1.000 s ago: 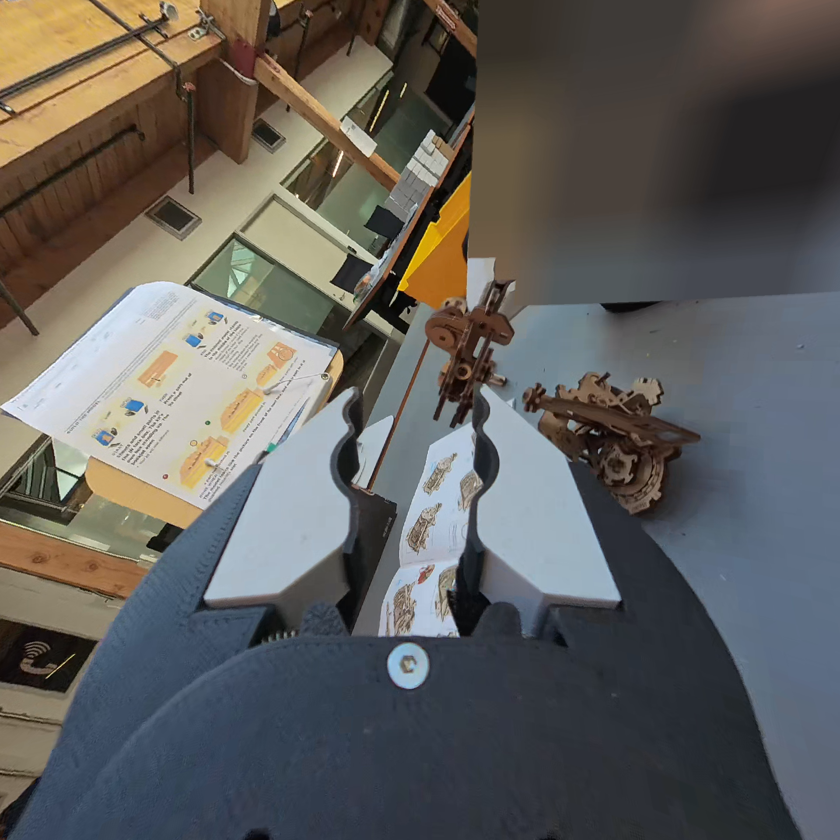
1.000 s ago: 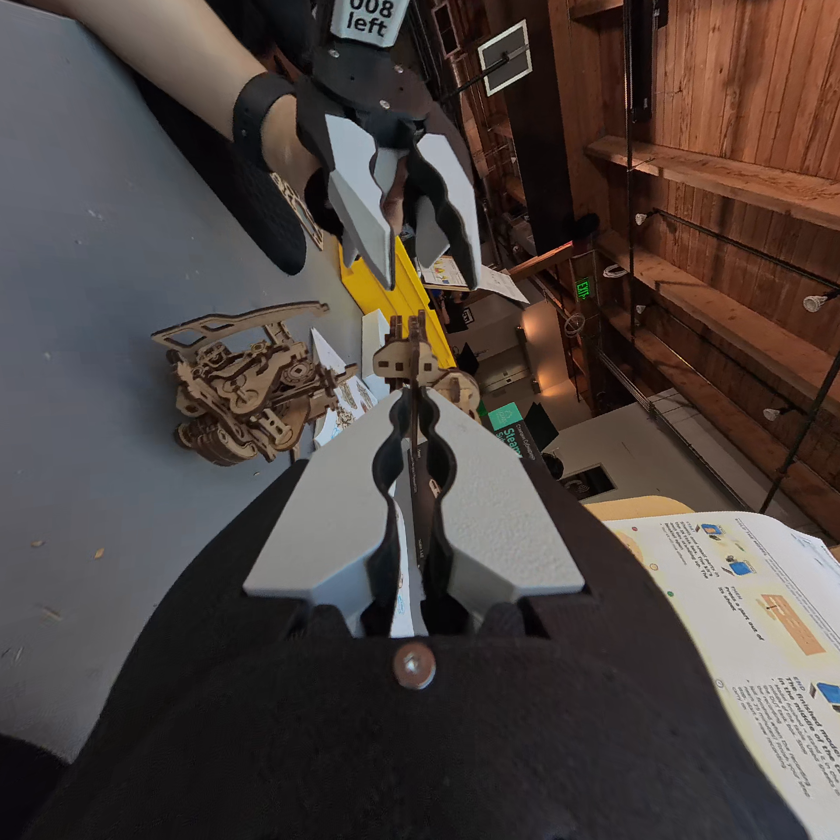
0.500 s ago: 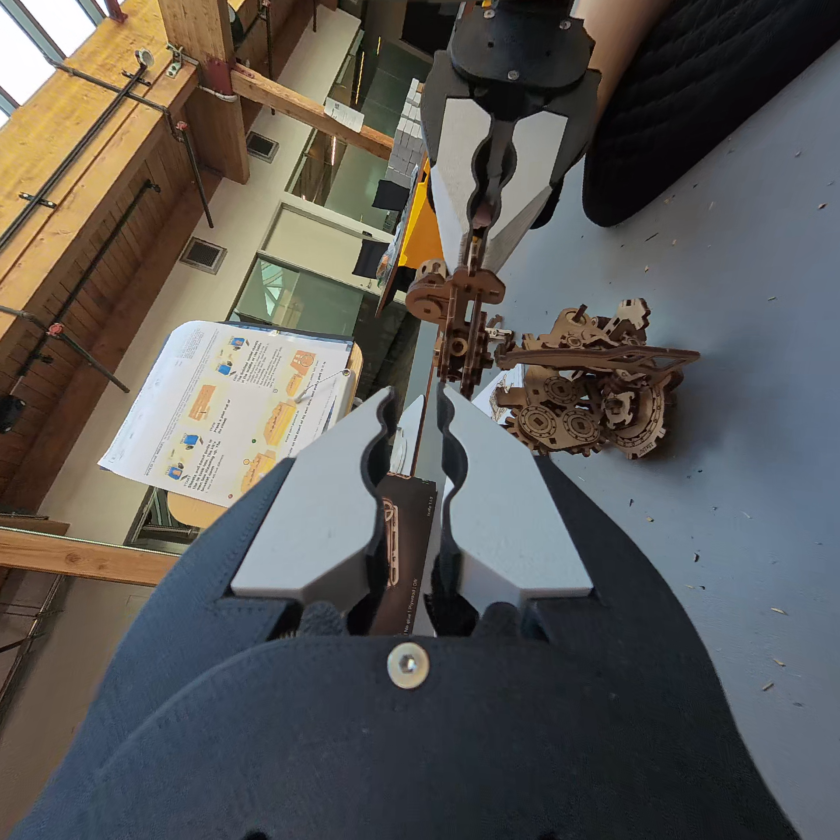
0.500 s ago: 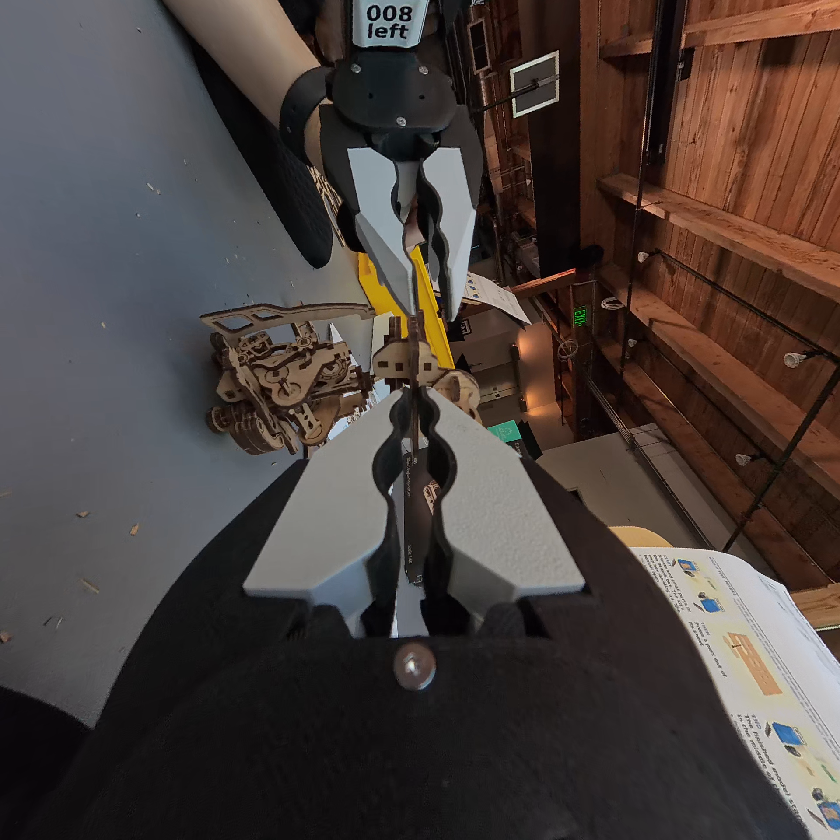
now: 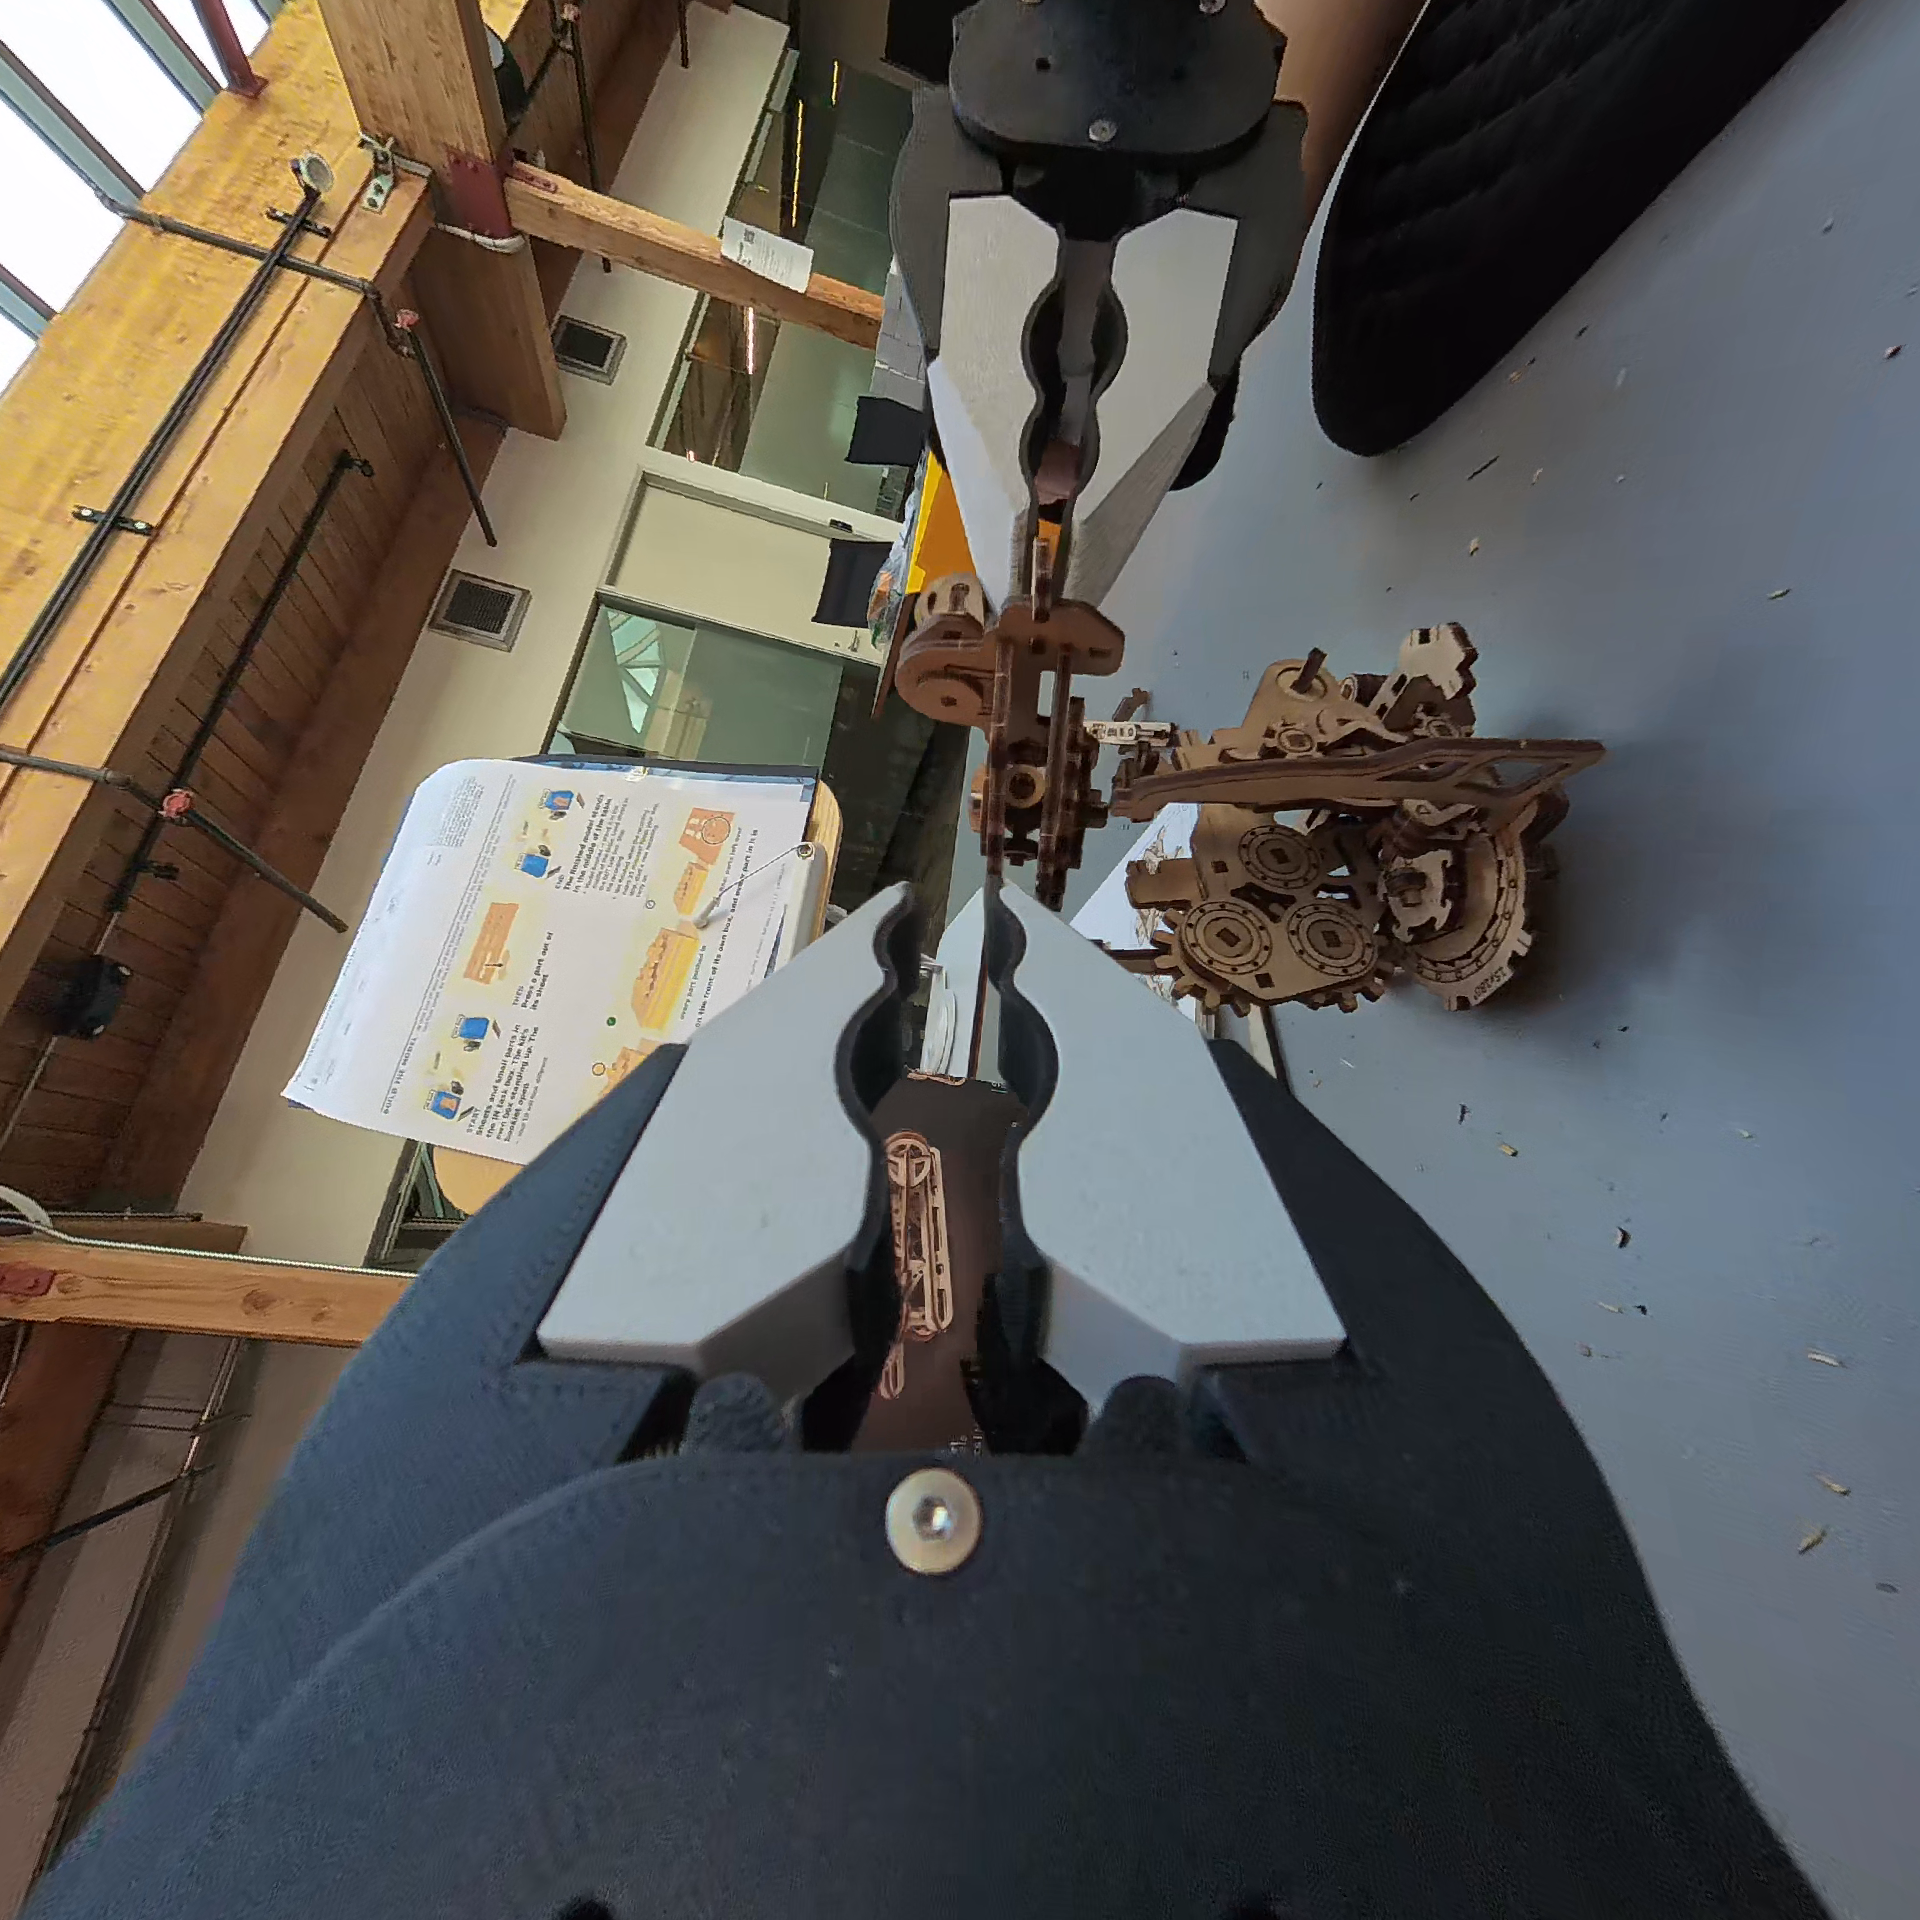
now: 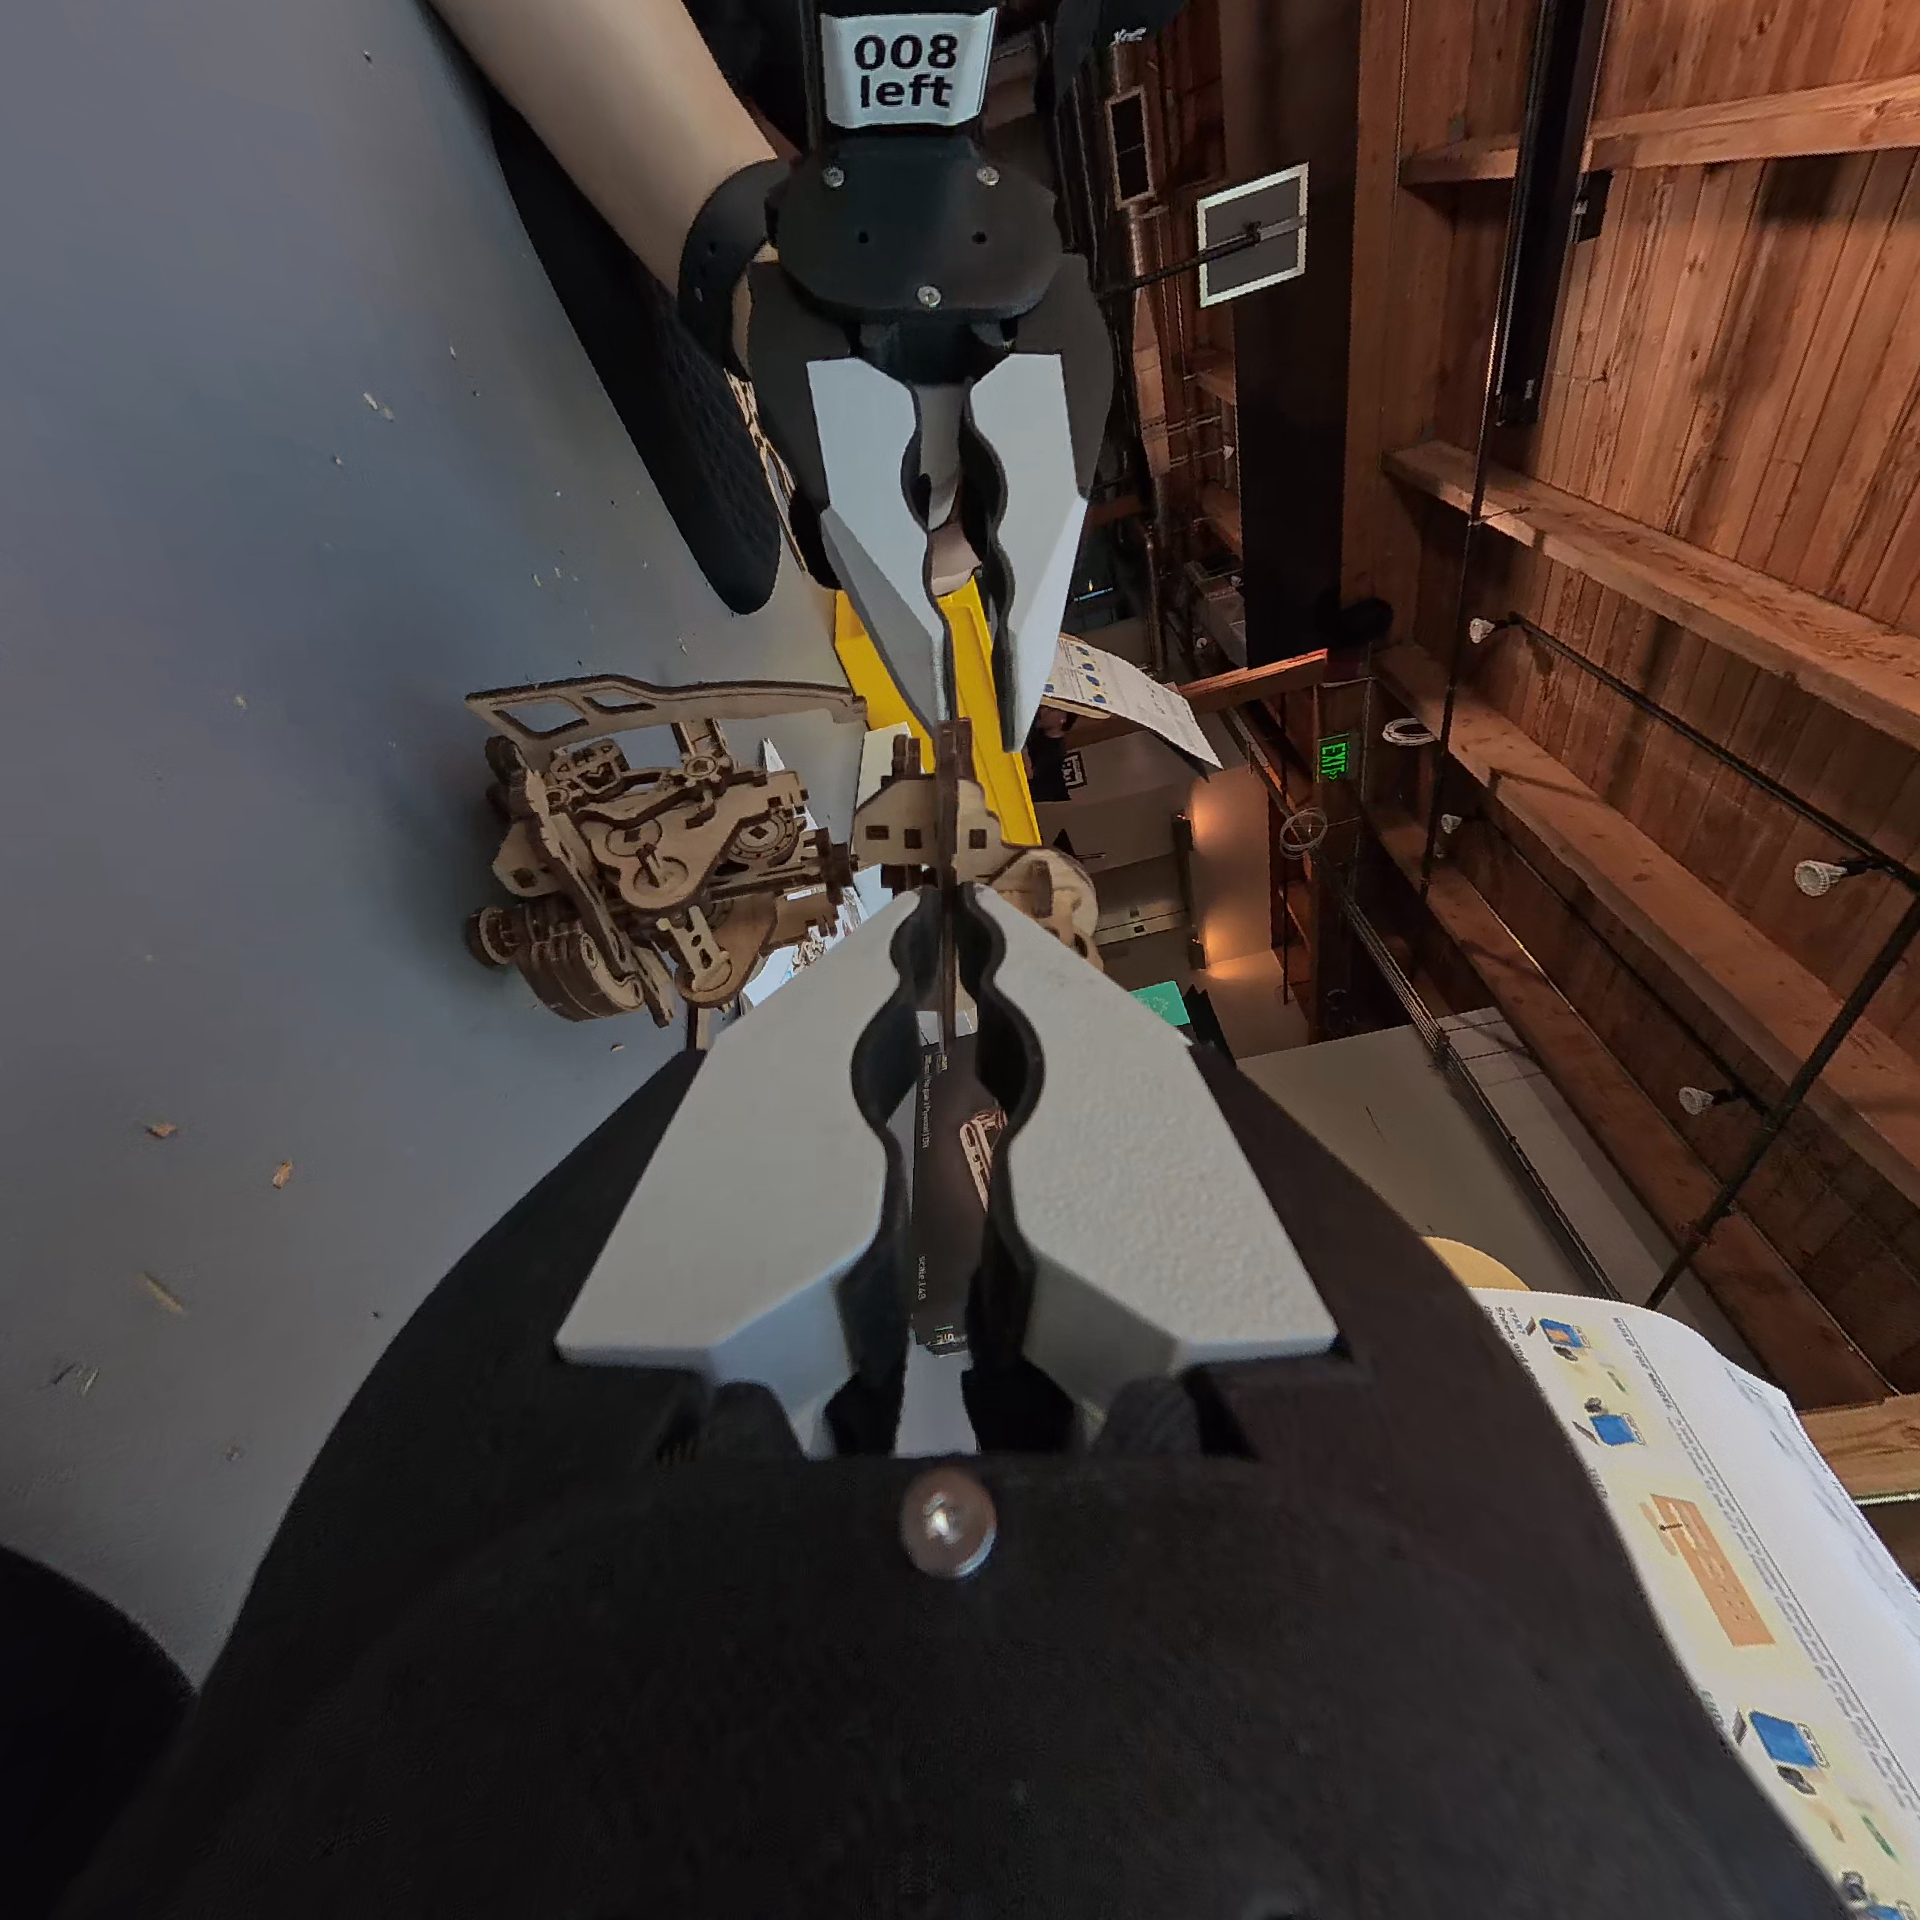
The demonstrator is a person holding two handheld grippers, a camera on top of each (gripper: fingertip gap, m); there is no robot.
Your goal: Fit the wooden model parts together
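Observation:
A small wooden subassembly (image 5: 1029,727) hangs in the air between the two grippers, which face each other; it also shows in the right wrist view (image 6: 925,831). My right gripper (image 6: 945,899) is shut on its thin plate, and it shows from the front in the left wrist view (image 5: 1039,551). My left gripper (image 5: 954,902) is narrowly open and straddles the opposite thin edge of the part. One finger is at the plate and the other is a little apart. The left gripper also shows in the right wrist view (image 6: 977,727). A larger wooden gear model (image 5: 1340,862) lies on the grey table (image 5: 1662,1143) beside them.
A dark booklet (image 5: 925,1226) lies below the grippers at the table edge. An instruction sheet (image 5: 582,935) stands on a board off the table. A person's black sleeve (image 5: 1558,208) rests on the table behind the right gripper. Wood chips are scattered on the table. One gripper's finger ends stand about 6 cm off the other's.
My left gripper has swung in line with the right gripper, moved up to the held part and narrowed its jaws around the part's edge. The right gripper has kept its grip.

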